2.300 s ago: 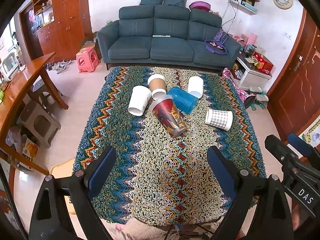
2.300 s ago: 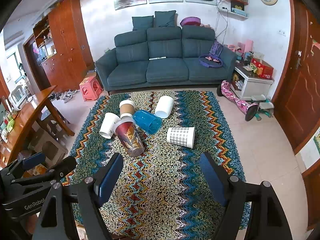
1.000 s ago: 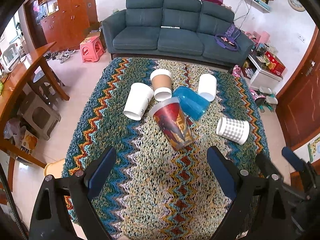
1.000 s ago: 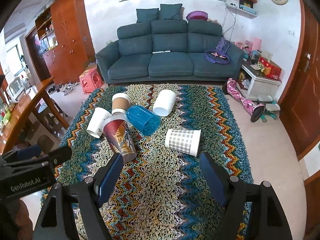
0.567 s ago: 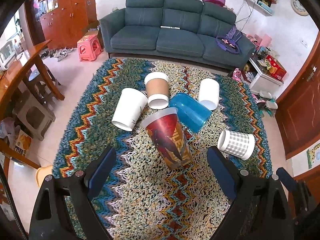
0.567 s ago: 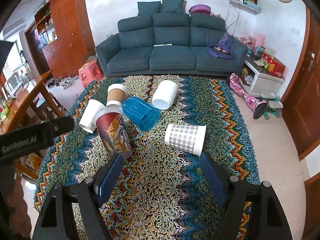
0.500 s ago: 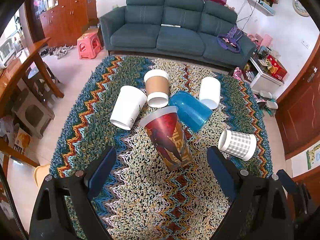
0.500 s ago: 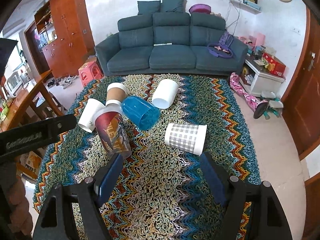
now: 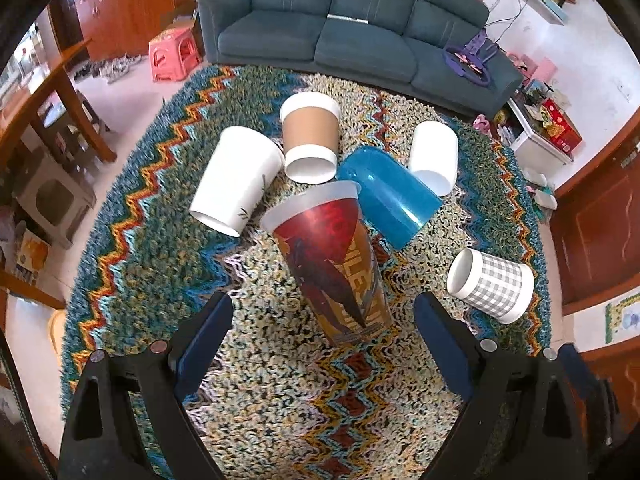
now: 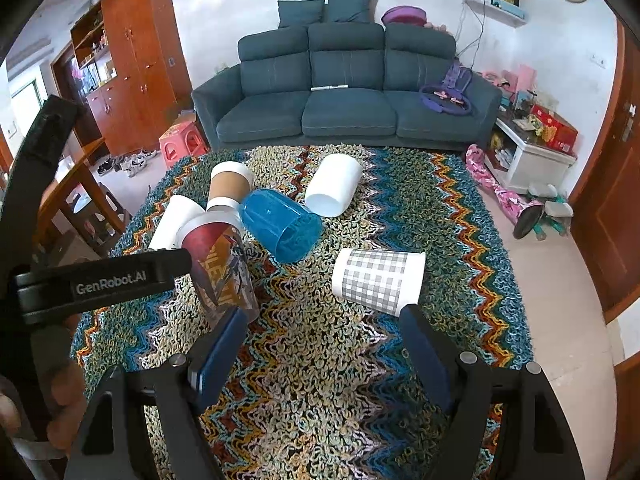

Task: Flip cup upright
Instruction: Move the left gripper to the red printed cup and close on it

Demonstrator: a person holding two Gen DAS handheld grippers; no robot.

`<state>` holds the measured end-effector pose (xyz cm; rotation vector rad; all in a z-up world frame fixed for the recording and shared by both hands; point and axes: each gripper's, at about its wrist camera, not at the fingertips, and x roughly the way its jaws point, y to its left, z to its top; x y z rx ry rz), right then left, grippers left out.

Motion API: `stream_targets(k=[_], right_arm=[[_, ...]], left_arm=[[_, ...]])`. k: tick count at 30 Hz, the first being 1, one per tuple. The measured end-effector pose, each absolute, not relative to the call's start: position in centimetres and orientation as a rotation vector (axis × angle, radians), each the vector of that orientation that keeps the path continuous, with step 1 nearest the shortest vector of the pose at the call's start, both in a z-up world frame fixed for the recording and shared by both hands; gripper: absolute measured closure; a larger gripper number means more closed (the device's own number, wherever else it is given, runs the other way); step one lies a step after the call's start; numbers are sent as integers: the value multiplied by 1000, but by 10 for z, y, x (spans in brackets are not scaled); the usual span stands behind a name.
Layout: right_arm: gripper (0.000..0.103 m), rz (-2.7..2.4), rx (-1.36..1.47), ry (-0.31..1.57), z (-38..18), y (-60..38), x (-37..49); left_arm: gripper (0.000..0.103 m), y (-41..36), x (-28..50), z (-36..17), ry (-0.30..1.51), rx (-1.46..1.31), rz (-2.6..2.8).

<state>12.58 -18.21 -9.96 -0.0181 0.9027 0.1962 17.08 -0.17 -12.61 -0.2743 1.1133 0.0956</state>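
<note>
Six cups lie tipped on the rug, none righted yet. Your left gripper [image 9: 322,344] has closed in, jaws wide, the red printed cup [image 9: 332,264] now just ahead between them; right gripper [image 10: 320,344] wide, empty.

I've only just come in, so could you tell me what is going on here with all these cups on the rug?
A person holds a gripper in each hand above a zigzag rug where six cups lie tipped over. The left gripper is open and lined up on the red printed cup, whose base points towards it; nothing is gripped yet. The right gripper is also open, just short of the checked cup. The blue cup, brown-sleeved cup and two white cups lie untouched. No cup stands upright yet.
</note>
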Motion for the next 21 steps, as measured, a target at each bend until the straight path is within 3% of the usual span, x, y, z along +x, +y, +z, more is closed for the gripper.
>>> stream_targets(k=[21], right_arm=[[24, 209, 14, 971, -124, -187, 125]], left_arm=[[10, 5, 211, -185, 1229, -474, 130]])
